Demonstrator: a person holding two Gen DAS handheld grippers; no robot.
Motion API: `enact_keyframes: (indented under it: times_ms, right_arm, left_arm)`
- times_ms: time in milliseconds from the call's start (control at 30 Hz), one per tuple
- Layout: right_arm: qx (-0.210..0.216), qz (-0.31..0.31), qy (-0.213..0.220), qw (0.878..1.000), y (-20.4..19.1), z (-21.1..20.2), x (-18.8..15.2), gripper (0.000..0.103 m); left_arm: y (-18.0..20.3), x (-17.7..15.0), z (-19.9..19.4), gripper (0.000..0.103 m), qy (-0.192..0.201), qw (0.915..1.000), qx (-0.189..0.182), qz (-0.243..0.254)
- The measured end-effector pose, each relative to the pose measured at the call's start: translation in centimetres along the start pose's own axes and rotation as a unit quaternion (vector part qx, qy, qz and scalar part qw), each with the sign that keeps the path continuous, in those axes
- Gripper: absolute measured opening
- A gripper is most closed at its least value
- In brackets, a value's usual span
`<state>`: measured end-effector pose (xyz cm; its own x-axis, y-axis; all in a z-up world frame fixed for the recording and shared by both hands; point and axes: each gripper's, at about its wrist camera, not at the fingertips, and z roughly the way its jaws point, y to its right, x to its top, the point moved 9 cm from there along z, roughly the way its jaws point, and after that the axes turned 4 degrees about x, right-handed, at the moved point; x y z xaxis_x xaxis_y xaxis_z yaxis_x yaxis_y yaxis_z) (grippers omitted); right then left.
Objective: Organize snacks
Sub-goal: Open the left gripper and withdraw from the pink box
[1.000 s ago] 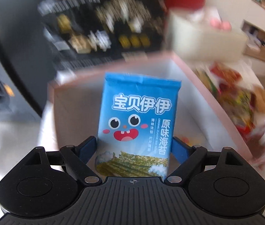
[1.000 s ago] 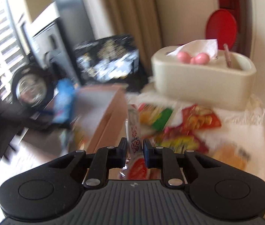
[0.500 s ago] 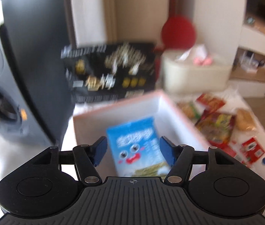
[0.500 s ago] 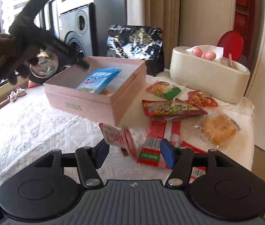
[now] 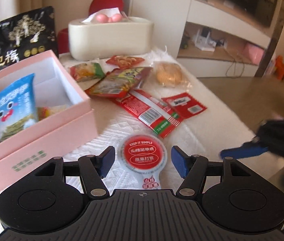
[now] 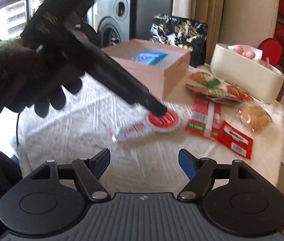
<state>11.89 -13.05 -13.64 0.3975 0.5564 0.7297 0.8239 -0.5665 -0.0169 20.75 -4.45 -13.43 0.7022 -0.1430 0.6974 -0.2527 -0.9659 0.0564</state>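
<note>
Lower end of round red-lidded snack pouch [image 5: 141, 156] cut off behind left gripper [image 5: 141, 163] body; right-wrist view blurs it [image 6: 158, 121]; pouch on white cloth [image 5: 208, 124], between left fingers, pads clear, nothing held; right gripper [image 6: 144, 163] jaws opening, empty, having dropped pouch; blue seaweed packet [image 5: 11, 108] now inside pink box [image 5: 47, 138].

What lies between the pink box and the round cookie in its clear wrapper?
In the left wrist view, three snack packets lie between the pink box and the cookie: a green-edged packet, a small red packet and a larger red-yellow packet.
</note>
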Motion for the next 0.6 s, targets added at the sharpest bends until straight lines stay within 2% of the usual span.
enact_keyframes:
  times_ms: [100, 200, 233, 367, 400, 433, 500, 567, 600]
  right_arm:
    - [-0.02, 0.006, 0.003, 1.0, 0.9, -0.5, -0.1, 0.075]
    - [-0.041, 0.02, 0.022, 0.999, 2.7, -1.1, 0.5, 0.075]
    - [-0.052, 0.027, 0.032, 0.998, 3.5, -1.2, 1.0, 0.075]
    - [-0.092, 0.084, 0.068, 0.99, 7.4, -0.5, 3.2, 0.076]
    - [-0.098, 0.103, 0.071, 0.987, 8.5, 0.0, 3.9, 0.076]
    - [-0.103, 0.121, 0.076, 0.984, 9.6, 0.5, 4.8, 0.076]
    - [-0.121, 0.156, 0.09, 0.976, 12.2, 1.6, 6.8, 0.076]
    - [-0.142, 0.179, 0.099, 0.969, 14.7, 3.1, 9.0, 0.077]
    - [-0.144, 0.183, 0.096, 0.968, 15.7, 4.2, 10.1, 0.077]
  left_arm:
    - [0.5, -0.3, 0.9, 0.067, 0.004, 0.9997, 0.017, 0.016]
    - [0.7, -0.7, 1.4, 0.068, 0.0, 0.9996, 0.016, 0.022]
    - [0.5, -0.8, 1.3, 0.065, 0.002, 0.9996, 0.017, 0.021]
    - [-0.3, -1.2, 0.7, 0.064, 0.001, 0.9999, 0.014, 0.005]
    - [-0.6, -1.4, 0.4, 0.06, 0.001, 0.9999, 0.015, 0.003]
    - [-0.9, -1.5, 0.1, 0.053, 0.003, 0.9999, 0.014, 0.0]
    - [-1.8, -1.9, -0.7, 0.049, 0.004, 0.9998, 0.016, -0.008]
    - [-3.1, -2.3, -1.5, 0.034, 0.011, 0.9994, 0.029, -0.015]
    - [-3.8, -2.4, -1.8, 0.03, 0.014, 0.999, 0.037, -0.019]
